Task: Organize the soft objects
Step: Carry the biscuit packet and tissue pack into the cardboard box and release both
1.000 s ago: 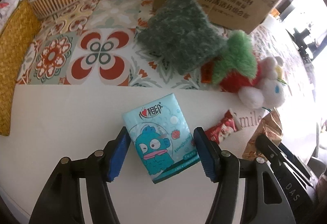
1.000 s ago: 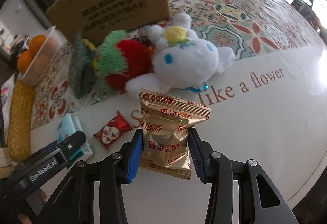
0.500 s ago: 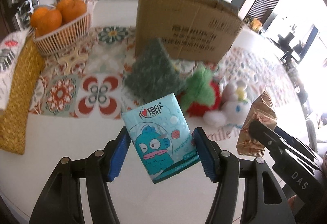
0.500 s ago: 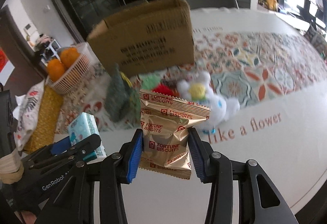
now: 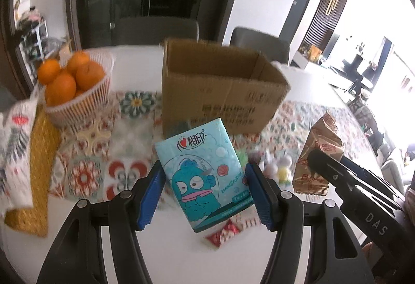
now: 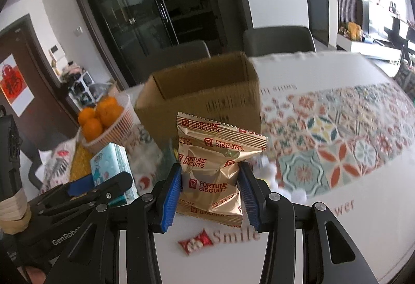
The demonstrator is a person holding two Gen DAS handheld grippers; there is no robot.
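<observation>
The left gripper [image 5: 206, 193] holds a blue tissue pack [image 5: 203, 172] clenched in its jaws, the right gripper [image 6: 210, 196] grasps a gold biscuit bag [image 6: 215, 170], both raised above the desk [image 6: 337, 232] before an open cardboard box [image 5: 218, 94], a red candy [image 6: 195, 243] lying below.

Black hand-held gripper [image 5: 205, 196], ribbed blue pads [image 5: 151, 197]
</observation>
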